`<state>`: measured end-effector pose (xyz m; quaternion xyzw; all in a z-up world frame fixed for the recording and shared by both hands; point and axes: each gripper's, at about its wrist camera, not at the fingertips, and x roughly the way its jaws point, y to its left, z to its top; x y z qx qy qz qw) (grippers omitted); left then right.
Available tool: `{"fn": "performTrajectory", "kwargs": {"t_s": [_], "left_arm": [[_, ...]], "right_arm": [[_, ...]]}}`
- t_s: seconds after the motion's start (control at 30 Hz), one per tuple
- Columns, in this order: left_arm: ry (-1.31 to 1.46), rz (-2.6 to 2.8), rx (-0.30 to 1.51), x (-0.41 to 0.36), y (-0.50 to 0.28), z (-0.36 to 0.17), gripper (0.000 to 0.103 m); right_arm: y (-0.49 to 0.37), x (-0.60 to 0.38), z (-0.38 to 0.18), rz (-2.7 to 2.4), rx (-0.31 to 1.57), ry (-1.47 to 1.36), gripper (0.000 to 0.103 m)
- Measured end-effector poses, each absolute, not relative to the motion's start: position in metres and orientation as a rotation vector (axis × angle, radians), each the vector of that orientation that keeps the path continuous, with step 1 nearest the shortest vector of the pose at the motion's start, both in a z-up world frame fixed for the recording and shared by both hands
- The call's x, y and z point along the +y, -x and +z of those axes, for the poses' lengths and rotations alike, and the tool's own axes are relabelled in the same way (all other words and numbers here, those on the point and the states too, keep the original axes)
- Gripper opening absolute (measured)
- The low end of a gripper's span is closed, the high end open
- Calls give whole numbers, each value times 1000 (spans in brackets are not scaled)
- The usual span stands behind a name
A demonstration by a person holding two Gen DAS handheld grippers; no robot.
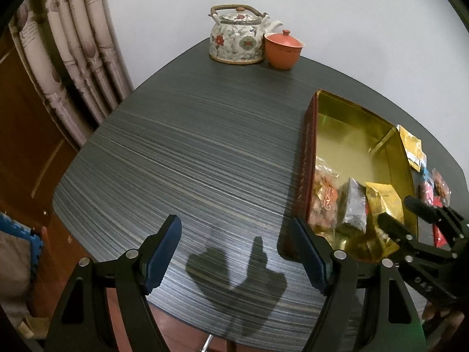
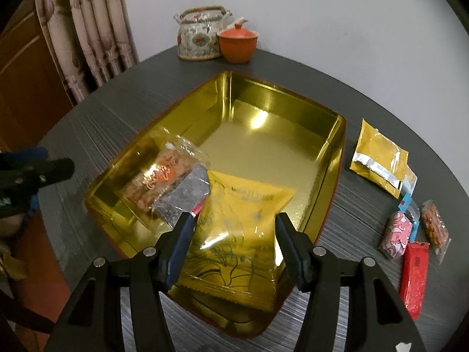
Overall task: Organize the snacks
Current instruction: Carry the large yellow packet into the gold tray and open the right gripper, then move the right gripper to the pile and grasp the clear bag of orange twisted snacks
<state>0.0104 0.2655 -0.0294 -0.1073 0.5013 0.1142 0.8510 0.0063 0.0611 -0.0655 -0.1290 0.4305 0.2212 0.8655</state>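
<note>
The gold tin [image 2: 331,158] on the worktop [image 2: 366,214] is stiff, and in its near end lies the yellow packet [image 2: 243,226] — light, puffy, slippery film, best pinched across its crimped edge. The right tongs [image 2: 234,245] straddle it, pads just clear; beside the tin the left tongs [image 1: 237,252] stand open, empty.

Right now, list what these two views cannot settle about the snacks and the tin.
- Right wrist view: whether the right gripper pads press the yellow packet; its edges hide contact.
- Right wrist view: packet print, blurred.
- Left wrist view: the gold tin, near corner hidden by the left gripper.
</note>
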Motion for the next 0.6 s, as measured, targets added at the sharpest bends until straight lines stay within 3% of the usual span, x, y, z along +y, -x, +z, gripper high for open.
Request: {"fn": "performTrajectory", "kwargs": {"t_s": [0.07,0.6], "left_arm": [[220,241,1054,265,-10,-29,77],[116,244,999,244,-9,-21,77]], "right_arm": [[-5,56,-59,471,891,250,64],[-50,-96,-28,272,815,249,64]]}}
